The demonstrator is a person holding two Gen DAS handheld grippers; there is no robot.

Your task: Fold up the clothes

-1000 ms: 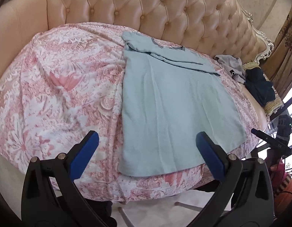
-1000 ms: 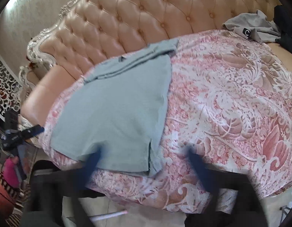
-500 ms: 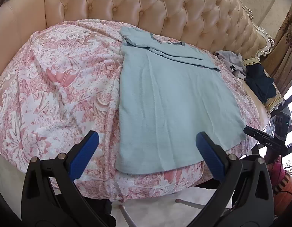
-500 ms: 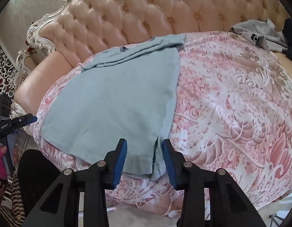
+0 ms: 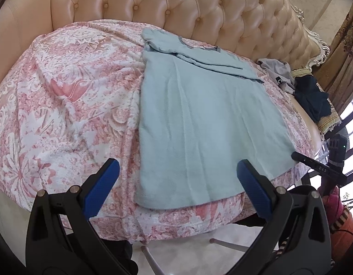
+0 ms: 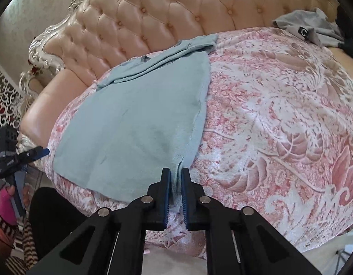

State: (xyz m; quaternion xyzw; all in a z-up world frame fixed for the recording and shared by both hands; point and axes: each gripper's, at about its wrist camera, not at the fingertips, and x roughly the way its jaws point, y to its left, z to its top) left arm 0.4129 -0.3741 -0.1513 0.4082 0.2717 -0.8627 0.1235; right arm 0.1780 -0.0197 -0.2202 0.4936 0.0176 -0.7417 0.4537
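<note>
The shirt (image 5: 199, 123) lies on the blanket (image 5: 61, 91), before the headboard (image 5: 176, 6).

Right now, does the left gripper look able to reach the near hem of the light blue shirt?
Probably yes. The left gripper is open, and the light blue shirt lies flat just ahead; nothing lies between its fingers and the hem.

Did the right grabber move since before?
Yes. The right gripper went forward to the shirt hem on the blanket and squeezed nearly shut on its corner.
</note>
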